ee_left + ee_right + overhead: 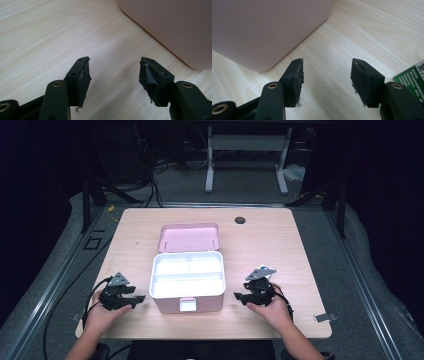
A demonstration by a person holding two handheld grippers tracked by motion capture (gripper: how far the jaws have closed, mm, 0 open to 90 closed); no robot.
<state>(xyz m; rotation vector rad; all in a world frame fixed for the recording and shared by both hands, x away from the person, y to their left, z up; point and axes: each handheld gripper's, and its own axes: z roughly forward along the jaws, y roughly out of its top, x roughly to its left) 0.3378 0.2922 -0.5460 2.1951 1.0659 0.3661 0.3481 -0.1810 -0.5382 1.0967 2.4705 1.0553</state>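
A pink box point(187, 304) stands open at the middle of the wooden table point(280, 245), its lid point(189, 237) tipped back and a white divided tray point(187, 275) inside. My left gripper point(140, 298) rests low on the table just left of the box, open with nothing between its jaws. In the left gripper view the left gripper point(114, 72) looks past the box's pink wall point(175, 27). My right gripper point(238, 296) sits right of the box, open and empty. The right gripper view has the right gripper point(327, 72) beside the pink box point(262, 30).
A small green-and-white packet point(412, 77) lies on the table by my right gripper, seen partly under it from above as the packet point(261, 268). A dark round grommet point(240, 220) sits near the table's far edge. Bare wood lies around the box.
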